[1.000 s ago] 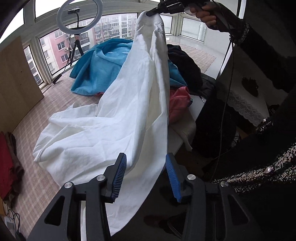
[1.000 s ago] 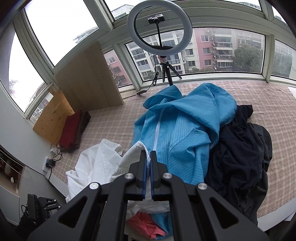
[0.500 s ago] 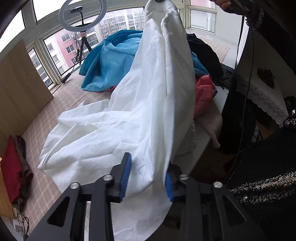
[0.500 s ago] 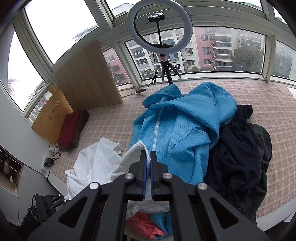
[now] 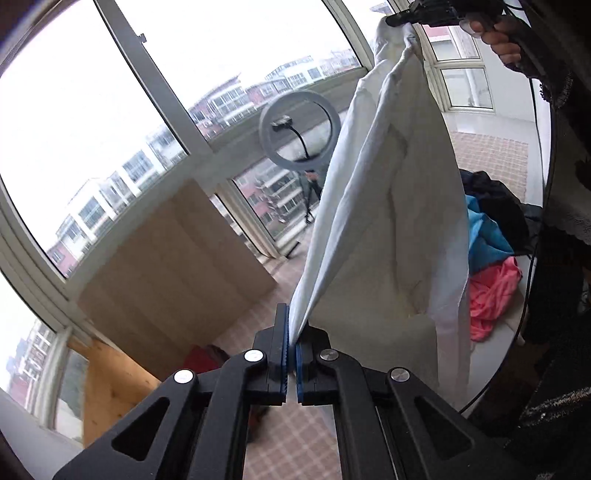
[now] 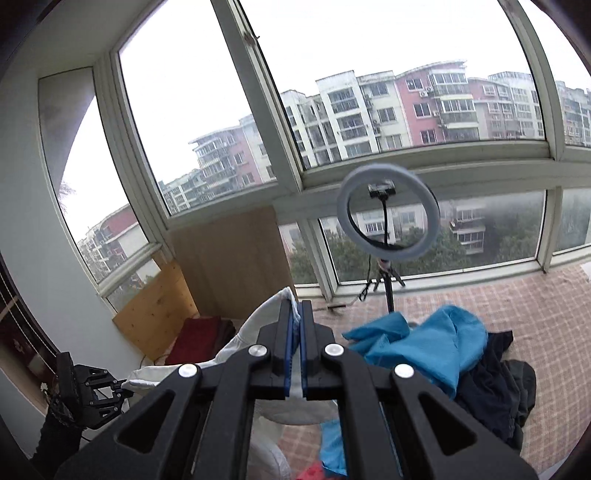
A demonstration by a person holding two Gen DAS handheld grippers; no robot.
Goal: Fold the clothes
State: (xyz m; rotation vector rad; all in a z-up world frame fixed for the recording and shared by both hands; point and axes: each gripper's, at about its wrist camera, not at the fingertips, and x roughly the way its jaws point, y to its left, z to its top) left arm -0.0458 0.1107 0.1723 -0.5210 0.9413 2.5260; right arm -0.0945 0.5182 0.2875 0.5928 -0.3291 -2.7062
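The white garment is held up in the air between both grippers, hanging as a long sheet. In the left wrist view the left gripper is seen pinched on the garment's lower edge, its blue pads pressed together with a thin fold of cloth between them; a second ago these jaws stood spread around the cloth and have just been closing. At about one o'clock in that view the right gripper is seen clamped on the garment's top corner, carried by a hand. In the right wrist view the right gripper is pressed shut on white cloth, as it was before.

Since the earlier frames both views have tilted upward: windows and apartment blocks now fill most of each picture, where the checked floor covering and the pile of clothes filled them earlier. The garment, previously spread across the floor with only one end lifted, is now raised clear, though its lowest hem is partly hidden and contact with the pile cannot be ruled out.

The blue garment lies at four o'clock in the right wrist view, a dark garment just beside it. A pink garment is seen at three o'clock in the left view. The ring light stands by the window
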